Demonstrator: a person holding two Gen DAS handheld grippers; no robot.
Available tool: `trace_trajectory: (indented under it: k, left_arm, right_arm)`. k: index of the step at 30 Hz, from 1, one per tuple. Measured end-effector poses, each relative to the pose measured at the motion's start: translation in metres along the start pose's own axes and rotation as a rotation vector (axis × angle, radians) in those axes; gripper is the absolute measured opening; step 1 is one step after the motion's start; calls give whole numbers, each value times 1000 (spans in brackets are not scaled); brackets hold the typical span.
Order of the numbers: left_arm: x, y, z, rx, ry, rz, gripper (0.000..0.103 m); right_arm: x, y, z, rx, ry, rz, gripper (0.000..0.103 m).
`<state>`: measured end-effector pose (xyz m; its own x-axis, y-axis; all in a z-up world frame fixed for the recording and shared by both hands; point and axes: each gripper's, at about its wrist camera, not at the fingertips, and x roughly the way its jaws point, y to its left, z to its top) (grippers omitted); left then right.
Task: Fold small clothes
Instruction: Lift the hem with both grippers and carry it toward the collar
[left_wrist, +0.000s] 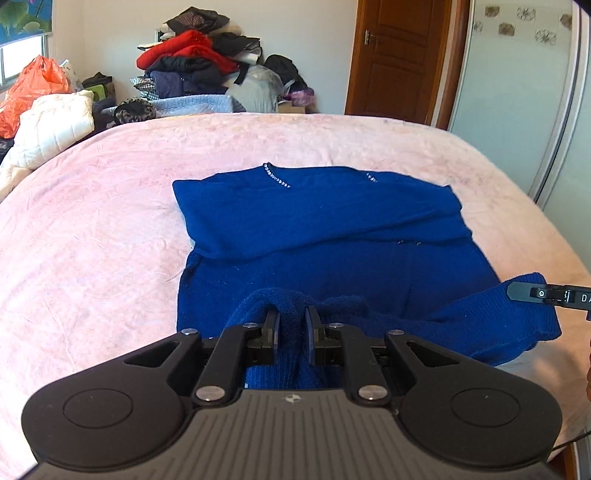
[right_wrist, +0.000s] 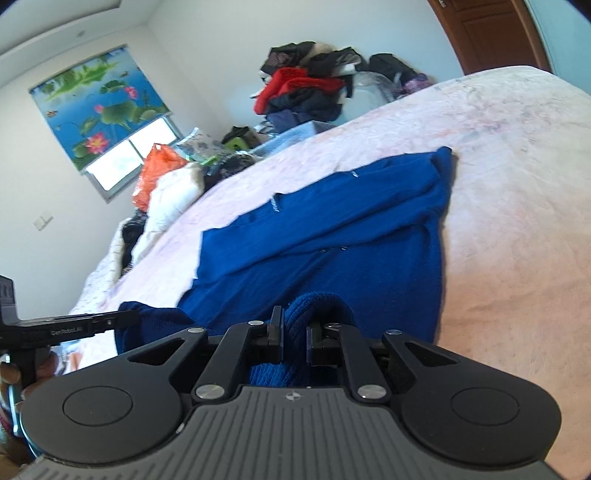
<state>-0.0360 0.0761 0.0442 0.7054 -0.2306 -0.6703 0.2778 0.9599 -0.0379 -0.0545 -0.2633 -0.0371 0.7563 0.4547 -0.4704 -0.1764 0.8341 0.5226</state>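
- Bedroom; work surface is a bed (left_wrist: 92, 240) under a pale pink, lightly wrinkled cover, which fills most of both wrist views.
- Nearest: left gripper (left_wrist: 291, 325), jaws clenched on a bunched fold of the bottom hem of a royal-blue knit sweater (left_wrist: 332, 229).
- Right gripper (right_wrist: 294, 328), jaws likewise clenched on the same hem, further along it; the hem stretch between the two is lifted off the bed.
- Mid-field: sweater body lies flat in the middle of the bed, neckline with small beads at the far end.
- Sleeves appear already folded in across the chest, so side folds judged done.
- Remaining, by my reading: carry hem toward neckline, lay down, flatten. Roughly halfway.
- Far: heap of mixed clothes (left_wrist: 199, 62) beyond the bed; brown wooden door (left_wrist: 399, 55) to its right.
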Motion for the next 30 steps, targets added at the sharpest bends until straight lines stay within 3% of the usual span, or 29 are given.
trace_trajectory:
  k: [13, 30]
  left_arm:
    - [23, -11, 2, 3, 23, 143, 13]
    - [24, -20, 16, 30, -15, 187, 13]
  right_arm:
    - [16, -3, 1, -4, -14, -46, 14]
    - [21, 6, 19, -47, -43, -61, 14]
